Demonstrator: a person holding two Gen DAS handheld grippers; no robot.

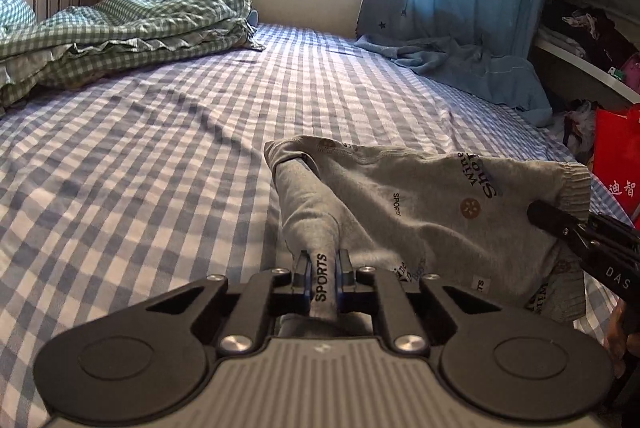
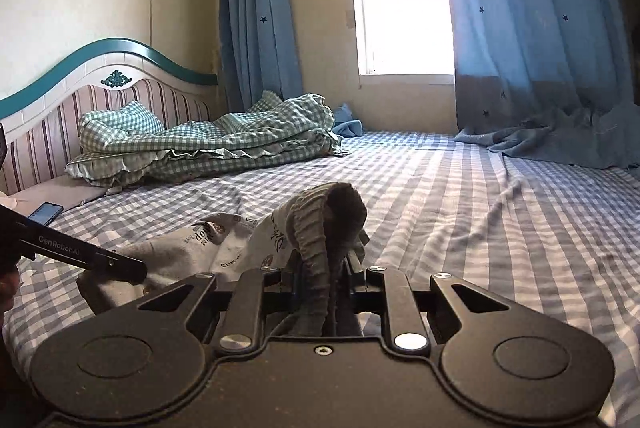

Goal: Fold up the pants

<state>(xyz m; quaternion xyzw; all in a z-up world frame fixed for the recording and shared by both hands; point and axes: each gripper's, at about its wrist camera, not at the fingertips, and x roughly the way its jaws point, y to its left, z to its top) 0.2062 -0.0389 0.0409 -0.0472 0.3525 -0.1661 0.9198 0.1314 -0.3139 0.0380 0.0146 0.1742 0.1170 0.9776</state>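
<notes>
- Left wrist: left gripper (image 1: 324, 268) jaws clenched on a fold of the grey pants (image 1: 420, 212), lifted over the checked bed (image 1: 140, 148); right gripper (image 1: 560, 224) at the ribbed cuff.
- Right wrist: right gripper (image 2: 332, 268) jaws pinching the pants' (image 2: 208, 244) ribbed cuff (image 2: 320, 224); left gripper (image 2: 120, 266) grips the other end.

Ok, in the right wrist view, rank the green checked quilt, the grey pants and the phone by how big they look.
1. Green checked quilt, though it lies farther back.
2. Grey pants, nearer the camera and partly hidden, so these two are unsure.
3. Phone, clearly smallest.
</notes>
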